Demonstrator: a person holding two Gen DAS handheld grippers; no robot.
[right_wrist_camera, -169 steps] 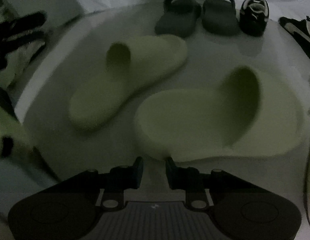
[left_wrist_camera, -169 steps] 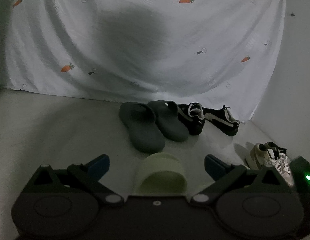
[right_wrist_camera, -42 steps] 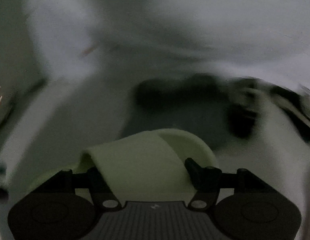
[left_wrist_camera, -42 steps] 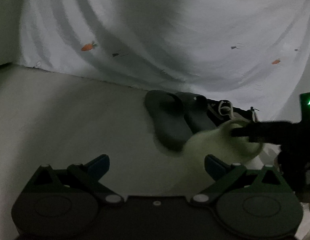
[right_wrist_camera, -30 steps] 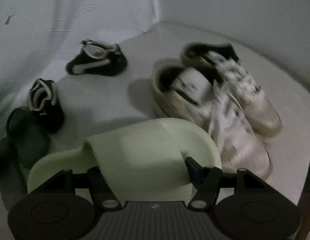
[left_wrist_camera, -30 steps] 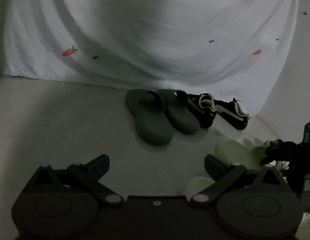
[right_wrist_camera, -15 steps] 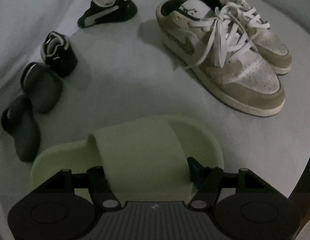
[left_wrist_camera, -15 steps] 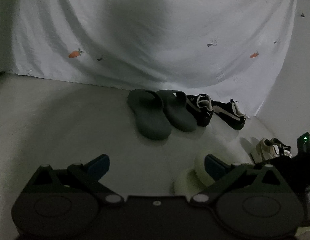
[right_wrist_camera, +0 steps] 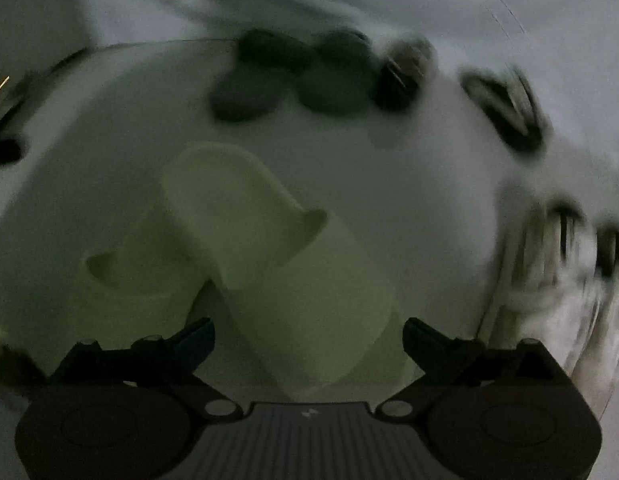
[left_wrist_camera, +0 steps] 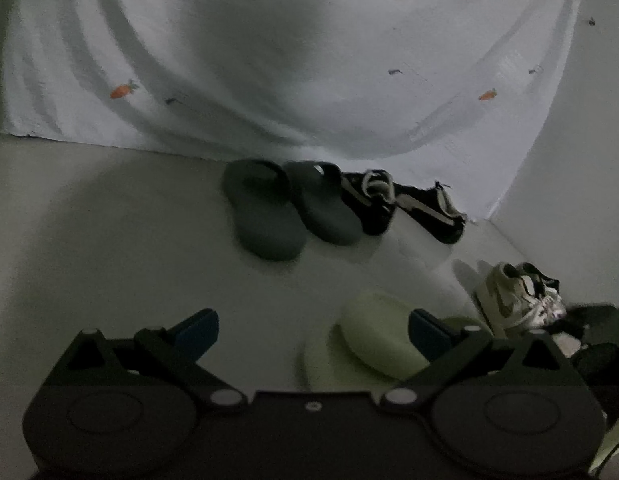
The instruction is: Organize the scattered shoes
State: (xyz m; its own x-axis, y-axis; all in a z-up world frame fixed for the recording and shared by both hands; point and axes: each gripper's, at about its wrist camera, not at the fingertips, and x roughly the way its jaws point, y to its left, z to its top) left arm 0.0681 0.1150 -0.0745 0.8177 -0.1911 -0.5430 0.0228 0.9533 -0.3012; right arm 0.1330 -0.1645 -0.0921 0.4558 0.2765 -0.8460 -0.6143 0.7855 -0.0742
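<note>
In the blurred right wrist view, my right gripper [right_wrist_camera: 309, 336] has its jaws opening wide. The heel of a pale green slide [right_wrist_camera: 289, 272] lies between them, and the pads are clear of it. That slide rests slanted across the second pale green slide [right_wrist_camera: 141, 280] on the floor. My left gripper [left_wrist_camera: 311, 330] hangs open and holds nothing, with the stacked green slides [left_wrist_camera: 373, 340] just inside its right finger. Further back stand the dark grey slides [left_wrist_camera: 265, 208] and the black sneakers [left_wrist_camera: 373, 204] in a row.
A pair of white and beige laced sneakers [left_wrist_camera: 517, 300] sits to the right of the green slides, also seen as the blurred sneakers [right_wrist_camera: 557, 264]. A white sheet with carrot prints [left_wrist_camera: 309, 60] hangs behind the row. A plain wall [left_wrist_camera: 581, 160] closes the right side.
The right gripper's jaws have spread and let go of the green slide, which now lies across the other green slide. The right wrist view has rolled strongly. The left gripper shifted a little.
</note>
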